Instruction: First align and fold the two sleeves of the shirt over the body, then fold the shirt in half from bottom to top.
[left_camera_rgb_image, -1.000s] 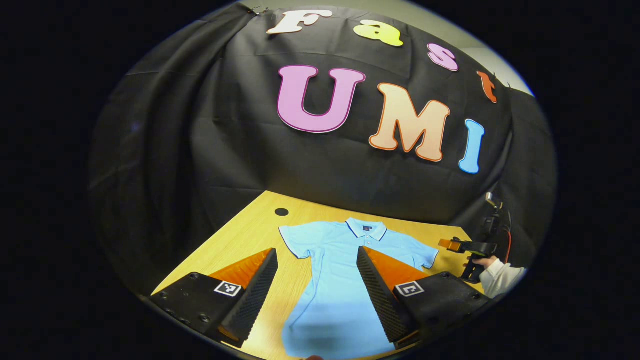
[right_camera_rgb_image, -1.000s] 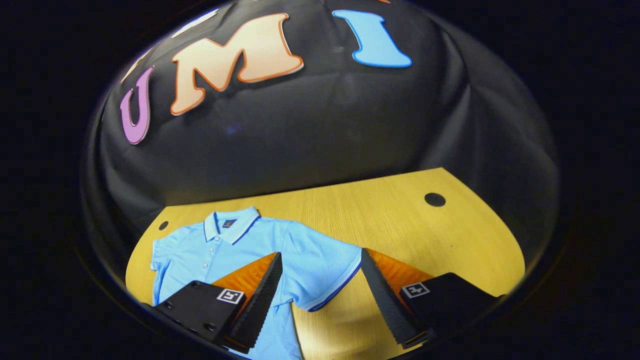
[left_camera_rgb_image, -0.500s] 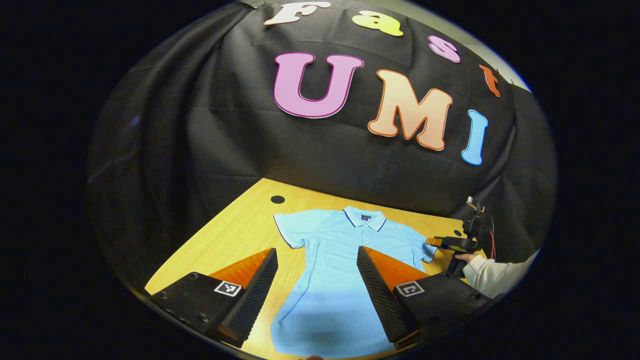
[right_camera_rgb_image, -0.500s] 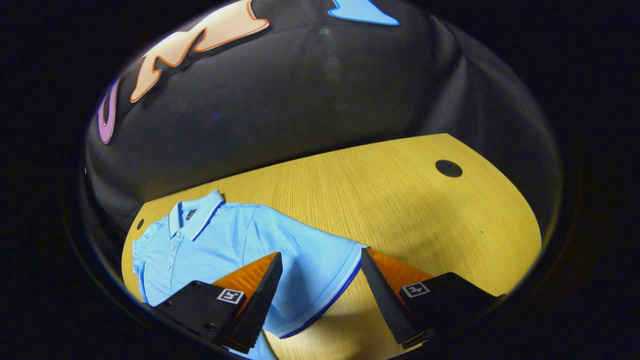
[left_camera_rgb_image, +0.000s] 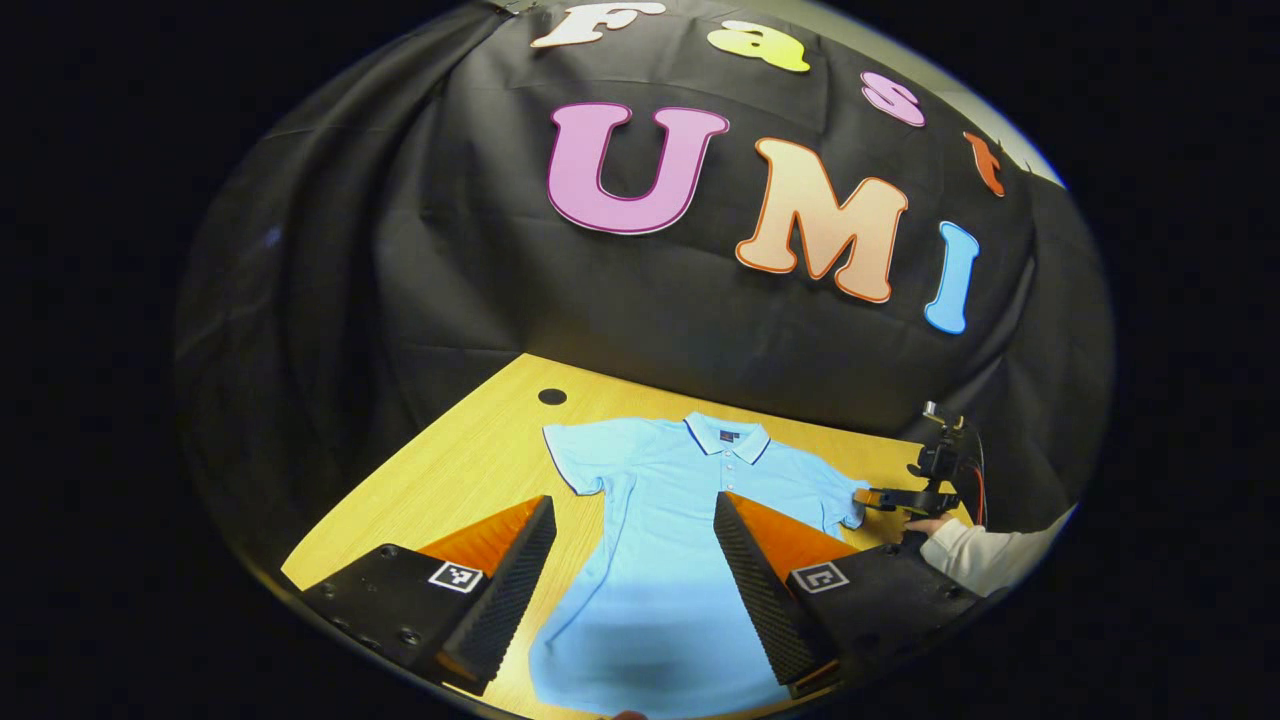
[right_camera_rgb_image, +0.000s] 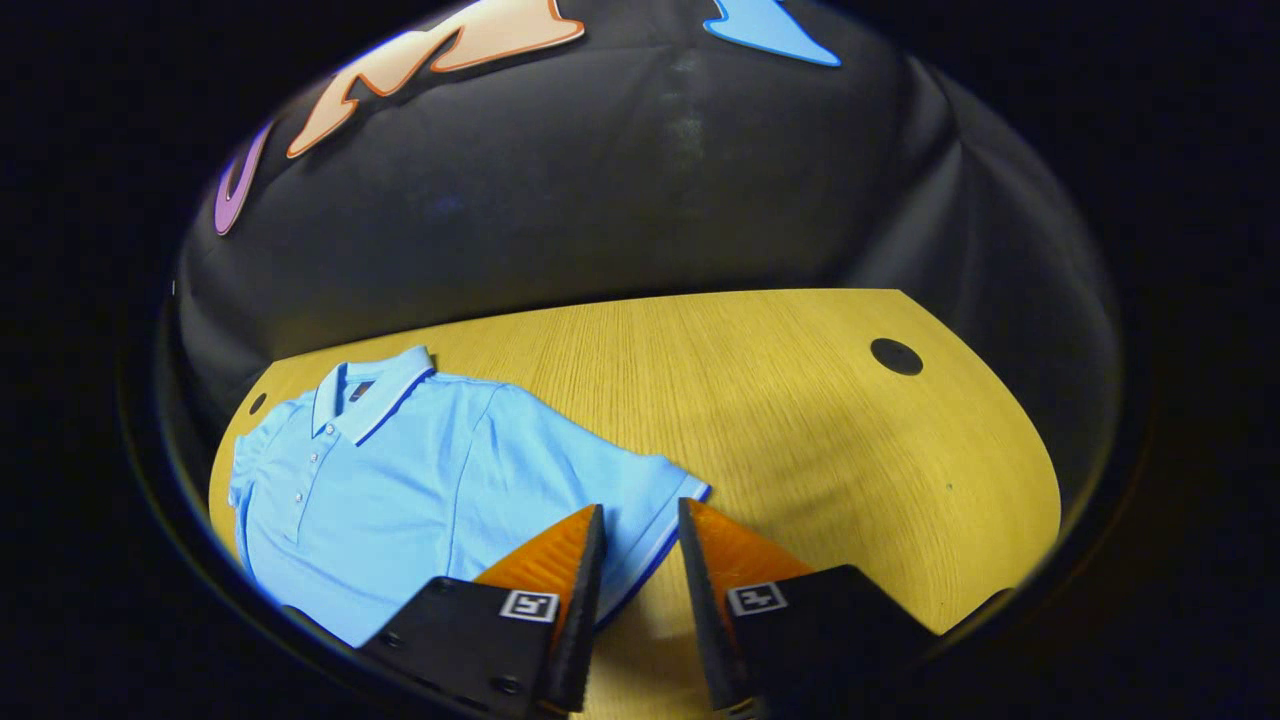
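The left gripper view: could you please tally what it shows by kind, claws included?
Polo shirt: 1
Wooden table: 1
Round holes in the table: 1
Claws: 2, the left claw and the right claw
Total: 5

Left gripper view: looking from the hem end, fairly high, along the flat light-blue polo shirt toward its collar.
Right gripper view: hanging close over one sleeve.
Shared: shirt, yellow wooden worktop.

Nothing readable anywhere, honestly. Small dark tag inside the collar of the light blue polo shirt too tiny to make out. Square black-and-white coded markers on the left gripper and right gripper, no actual words or numbers.
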